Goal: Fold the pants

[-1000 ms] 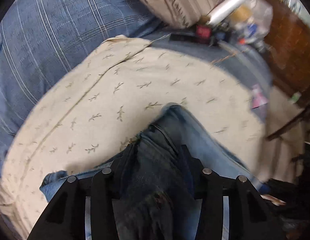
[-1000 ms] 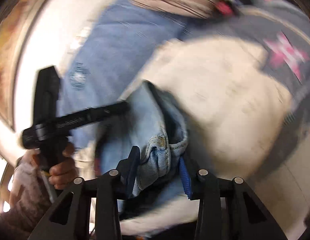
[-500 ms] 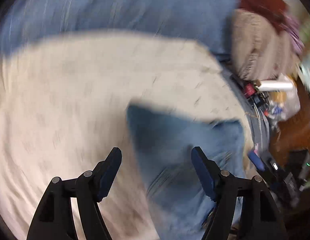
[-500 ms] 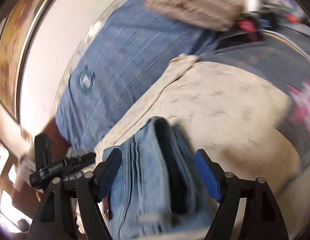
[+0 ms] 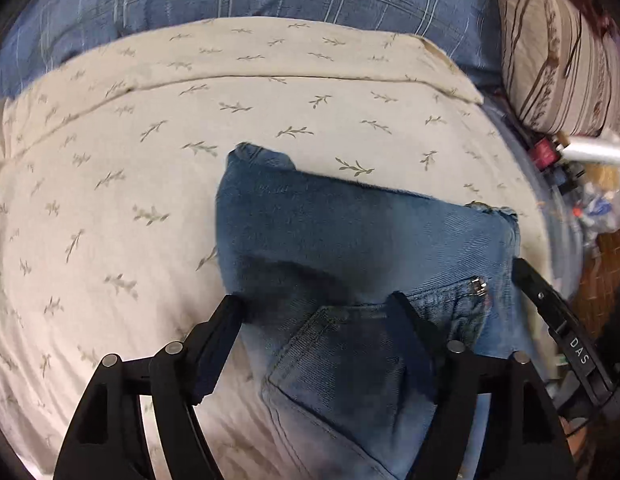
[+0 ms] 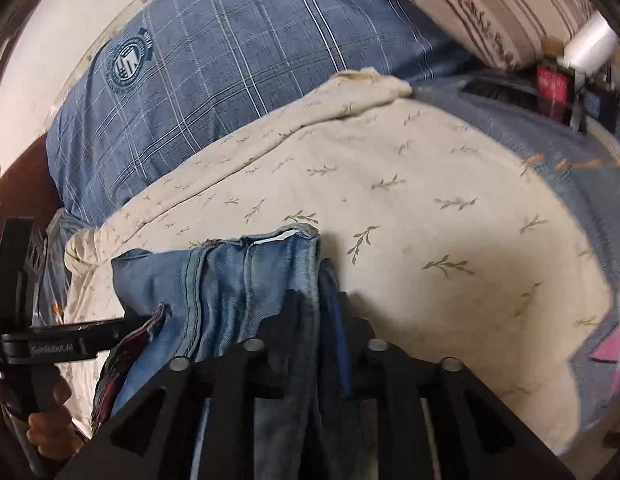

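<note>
The blue jeans [image 5: 350,248] lie folded in a compact stack on a cream sheet with leaf print [image 5: 149,128]. My left gripper [image 5: 318,312] is open, its fingers spread over the near edge of the stack by the back pocket. In the right wrist view the jeans [image 6: 237,280] hang in folds at the sheet's near edge, and my right gripper [image 6: 316,304] is shut on a fold of the denim. The other gripper's black body [image 6: 61,340] shows at the left of that view.
A blue plaid pillow [image 6: 229,60] lies behind the sheet. A striped beige cushion [image 5: 558,60] sits at the back right. Small clutter and a white bottle [image 5: 590,152] lie along the right edge. A blue blanket with a pink star [image 6: 614,340] is at the right.
One second ago both grippers held the jeans. Both opened and let the stack rest on the sheet. Now the right gripper has shut on the denim again; the left stays open.
</note>
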{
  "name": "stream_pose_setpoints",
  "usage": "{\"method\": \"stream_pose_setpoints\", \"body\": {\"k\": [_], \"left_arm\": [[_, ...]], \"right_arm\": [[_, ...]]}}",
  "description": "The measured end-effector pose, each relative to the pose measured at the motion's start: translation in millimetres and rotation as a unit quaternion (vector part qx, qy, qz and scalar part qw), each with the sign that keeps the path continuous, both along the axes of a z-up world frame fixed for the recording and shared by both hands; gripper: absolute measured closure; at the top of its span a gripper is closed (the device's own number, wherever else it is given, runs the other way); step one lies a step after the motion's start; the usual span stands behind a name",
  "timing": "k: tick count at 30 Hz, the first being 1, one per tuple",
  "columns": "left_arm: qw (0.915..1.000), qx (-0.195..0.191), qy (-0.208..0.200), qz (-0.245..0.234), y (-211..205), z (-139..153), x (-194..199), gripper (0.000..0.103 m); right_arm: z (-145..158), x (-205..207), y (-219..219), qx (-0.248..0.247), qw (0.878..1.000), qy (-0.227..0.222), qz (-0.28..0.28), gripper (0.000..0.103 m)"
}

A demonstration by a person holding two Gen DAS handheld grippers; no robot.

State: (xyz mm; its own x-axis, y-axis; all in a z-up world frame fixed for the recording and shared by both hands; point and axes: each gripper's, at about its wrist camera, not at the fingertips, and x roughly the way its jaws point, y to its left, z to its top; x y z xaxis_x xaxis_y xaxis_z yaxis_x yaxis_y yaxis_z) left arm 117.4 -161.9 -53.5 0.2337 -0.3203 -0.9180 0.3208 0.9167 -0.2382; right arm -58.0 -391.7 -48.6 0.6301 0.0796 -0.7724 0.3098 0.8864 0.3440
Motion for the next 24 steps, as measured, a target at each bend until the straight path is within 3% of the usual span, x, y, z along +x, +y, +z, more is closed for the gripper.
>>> {"method": "stream_pose_setpoints", "body": {"k": [1,3,6,7,9,10,11,13,16,17,18,20,24], "left_arm": [[0.9998,-0.015,0.016,0.002,8,4,-1,0.039],[0.9984,-0.041,0.04,-0.002,26,11,-9,0.043],[0.9948,-0.079,0.064,-0.009,53,16,-33,0.041],[0.993,-0.092,0.073,-0.014,57,12,-44,0.039],[0.9923,-0.093,0.078,-0.022,58,-8,-62,0.036],[0.9939,-0.079,0.074,-0.019,54,-16,-68,0.036],[0.995,-0.066,0.074,-0.018,50,-22,-74,0.038],[0.9971,-0.057,0.049,-0.014,46,-15,-81,0.043],[0.9992,-0.029,0.004,-0.028,36,-11,-91,0.038],[0.9994,-0.02,-0.004,-0.027,34,-15,-95,0.033],[0.9995,-0.015,-0.008,-0.025,32,-20,-97,0.028],[0.9996,-0.023,-0.005,-0.016,36,-26,-103,0.022],[0.9986,-0.045,0.015,-0.021,54,-22,-97,0.027]], "right_arm": [[6,-7,-4,0.023,1.0,-0.011,-0.001,0.074],[13,-26,-13,0.104,0.994,-0.032,-0.001,0.068],[18,-57,-14,0.166,0.985,-0.054,0.008,0.03],[16,-64,-9,0.171,0.983,-0.056,0.017,0.026],[4,-61,9,0.16,0.986,-0.029,0.039,0.029],[-2,-59,17,0.137,0.99,-0.013,0.043,0.053],[-4,-56,27,0.106,0.993,0.008,0.054,0.07],[12,-58,43,0.05,0.997,-0.001,0.066,0.084],[39,-68,61,-0.069,0.994,-0.031,0.073,0.085],[29,-64,64,-0.103,0.992,-0.005,0.075,0.085],[10,-58,63,-0.112,0.991,0.03,0.074,0.078],[-8,-58,54,-0.074,0.995,0.029,0.052,0.075],[3,-59,43,-0.014,0.999,0.024,0.025,0.064]]}}
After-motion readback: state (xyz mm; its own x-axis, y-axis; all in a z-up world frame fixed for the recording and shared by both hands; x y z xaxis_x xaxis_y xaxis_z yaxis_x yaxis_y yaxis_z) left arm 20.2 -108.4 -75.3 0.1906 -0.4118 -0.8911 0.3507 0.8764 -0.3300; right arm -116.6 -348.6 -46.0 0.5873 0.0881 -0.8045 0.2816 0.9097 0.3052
